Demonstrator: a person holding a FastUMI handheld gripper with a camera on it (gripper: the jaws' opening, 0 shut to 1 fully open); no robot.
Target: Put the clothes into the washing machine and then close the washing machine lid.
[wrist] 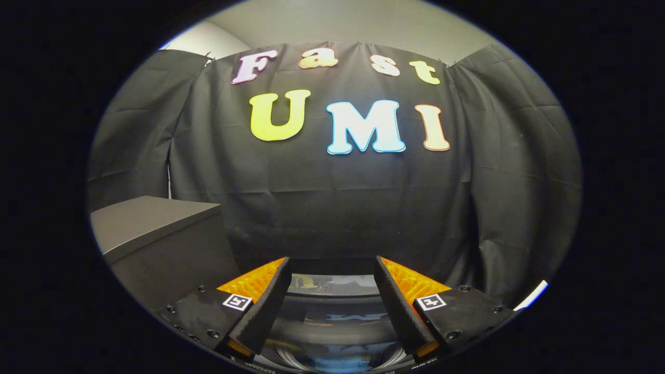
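My gripper (332, 265) is open, its two fingers spread wide with nothing between them. Below and between the fingers lies the washing machine lid (332, 317), a dark glossy surface with a curved rim that mirrors the booth wall; it looks shut flat. I see no clothes in this view. The fingers hover just above the near part of the lid, pointing toward the booth wall.
A dark grey box or cabinet (156, 234) stands to the left of the fingers, its flat top higher than the lid. The black cloth wall (332, 208) hangs close behind the machine. A thin white edge (532, 295) shows to the right of the right finger.
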